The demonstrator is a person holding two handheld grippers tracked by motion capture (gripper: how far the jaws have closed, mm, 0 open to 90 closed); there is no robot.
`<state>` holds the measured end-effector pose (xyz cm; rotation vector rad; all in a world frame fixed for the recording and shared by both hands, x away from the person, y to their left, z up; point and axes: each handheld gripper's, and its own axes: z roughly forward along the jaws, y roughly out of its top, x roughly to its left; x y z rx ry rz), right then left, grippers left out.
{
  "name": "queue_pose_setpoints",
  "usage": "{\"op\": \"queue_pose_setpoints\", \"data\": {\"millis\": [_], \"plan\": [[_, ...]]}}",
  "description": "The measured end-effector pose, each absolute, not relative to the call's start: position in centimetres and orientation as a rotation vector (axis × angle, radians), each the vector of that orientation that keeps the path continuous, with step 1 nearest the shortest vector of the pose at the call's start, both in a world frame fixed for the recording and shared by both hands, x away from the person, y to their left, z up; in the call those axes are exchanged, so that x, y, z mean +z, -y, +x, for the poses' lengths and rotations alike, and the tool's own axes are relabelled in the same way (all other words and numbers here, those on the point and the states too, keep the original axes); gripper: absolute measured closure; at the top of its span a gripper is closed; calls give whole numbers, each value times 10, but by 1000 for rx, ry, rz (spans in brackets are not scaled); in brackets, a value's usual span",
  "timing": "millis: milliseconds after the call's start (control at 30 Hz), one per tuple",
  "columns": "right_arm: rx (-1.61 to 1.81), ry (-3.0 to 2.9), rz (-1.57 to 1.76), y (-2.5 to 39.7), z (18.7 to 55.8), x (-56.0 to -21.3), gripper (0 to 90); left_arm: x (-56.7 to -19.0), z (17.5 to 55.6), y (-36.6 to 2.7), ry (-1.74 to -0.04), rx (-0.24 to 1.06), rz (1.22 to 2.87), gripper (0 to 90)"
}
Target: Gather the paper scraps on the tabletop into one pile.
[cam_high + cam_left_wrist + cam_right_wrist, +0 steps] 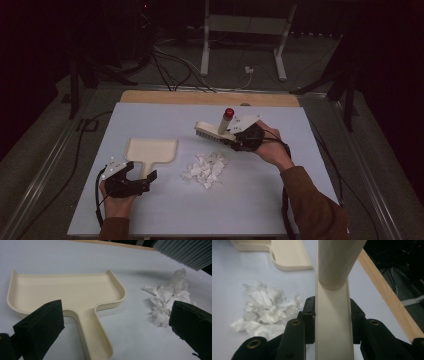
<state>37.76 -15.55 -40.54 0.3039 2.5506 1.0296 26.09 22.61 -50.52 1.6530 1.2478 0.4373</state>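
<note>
A pale blue table (150, 215) carries a sweeping job barely begun. At centre-left lies the cream dustpan (150, 150), empty, its handle pointing to 6 o'clock, where the left tongs (142, 179) hover with jaws spread wide on either side of it, holding nothing. At about 1 o'clock from the pan, the right tongs (234, 136) are clamped on the cream hand brush (212, 131), lifted above the table, red-capped handle tilted up. The pile of torn white paper scraps (206, 169) sits unswept between pan and brush; collecting it all remains
</note>
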Motion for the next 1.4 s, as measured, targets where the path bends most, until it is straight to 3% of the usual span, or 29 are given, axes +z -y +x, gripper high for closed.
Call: {"op": "queue_pose_setpoints", "data": {"millis": [500,933,1400], "plan": [[1231,-2720,366,149,355,-395,678,-506,261,-226,-1249,438,1653,6],[1251,-2906,428,126,335,-428,677,-506,261,-226,-1250,439,1651,6],[1209,-2977,797,99,325,-455,677,-505,261,-227,-1250,438,1653,6]]}}
